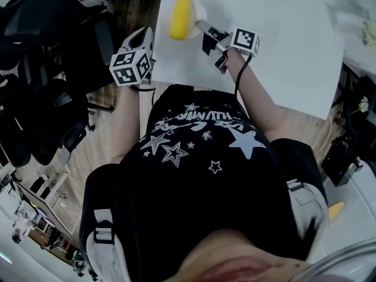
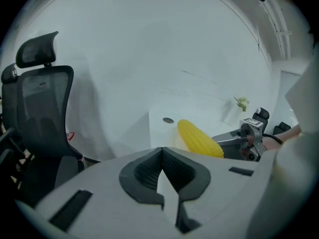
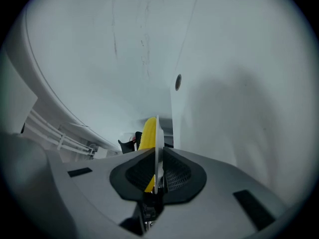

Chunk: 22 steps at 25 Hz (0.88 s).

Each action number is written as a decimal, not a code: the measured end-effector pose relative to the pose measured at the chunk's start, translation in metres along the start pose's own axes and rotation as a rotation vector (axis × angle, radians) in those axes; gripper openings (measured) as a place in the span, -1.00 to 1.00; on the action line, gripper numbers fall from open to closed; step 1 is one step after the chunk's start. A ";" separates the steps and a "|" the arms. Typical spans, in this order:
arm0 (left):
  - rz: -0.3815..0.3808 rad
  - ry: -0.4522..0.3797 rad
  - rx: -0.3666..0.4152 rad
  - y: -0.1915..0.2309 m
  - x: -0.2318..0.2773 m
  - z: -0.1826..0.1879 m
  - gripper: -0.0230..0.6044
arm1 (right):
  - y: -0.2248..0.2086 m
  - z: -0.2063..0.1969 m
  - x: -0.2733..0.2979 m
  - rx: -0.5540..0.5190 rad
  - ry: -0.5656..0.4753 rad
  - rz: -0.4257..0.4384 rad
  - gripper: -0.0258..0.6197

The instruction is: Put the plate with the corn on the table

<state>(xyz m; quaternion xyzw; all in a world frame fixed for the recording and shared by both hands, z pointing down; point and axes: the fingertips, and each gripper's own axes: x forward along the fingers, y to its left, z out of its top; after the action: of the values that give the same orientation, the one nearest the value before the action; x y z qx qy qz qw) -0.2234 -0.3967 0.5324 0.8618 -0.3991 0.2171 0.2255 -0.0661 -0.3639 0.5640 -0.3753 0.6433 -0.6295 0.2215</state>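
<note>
Currently the plate (image 1: 199,12) is pinched at its rim by the right gripper (image 3: 156,156), whose jaws are pressed onto the thin white edge from both sides. A yellow cob of corn (image 1: 180,17) is carried lengthwise on the plate. In the head view the plate is seen over the far left part of the white table (image 1: 270,46), close to the table's left edge. Whether it is resting on the tabletop or held just above it cannot be told.

The left gripper (image 2: 162,152) is kept beside the table's left edge, apart from the plate. Its jaws are closed with the tips together, and nothing is seen to be gripped. From its own view the corn and the right gripper are seen ahead and to the right, near the table's corner. A black mesh office chair (image 2: 42,103) is seen at the left.
</note>
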 end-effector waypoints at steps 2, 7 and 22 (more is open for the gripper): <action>-0.024 0.006 0.012 0.001 0.005 0.003 -0.91 | -0.003 0.002 0.001 0.007 -0.027 -0.007 -0.82; -0.077 0.023 0.041 -0.001 0.016 0.009 -0.91 | -0.005 0.007 -0.002 0.020 -0.091 -0.020 -0.82; -0.166 0.073 0.109 0.040 0.051 0.000 -0.91 | -0.026 0.019 0.045 0.038 -0.188 -0.092 -0.82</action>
<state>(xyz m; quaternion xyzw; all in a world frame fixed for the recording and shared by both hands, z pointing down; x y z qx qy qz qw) -0.2245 -0.4497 0.5694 0.8944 -0.3056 0.2505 0.2097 -0.0747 -0.4084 0.5954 -0.4575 0.5896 -0.6132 0.2588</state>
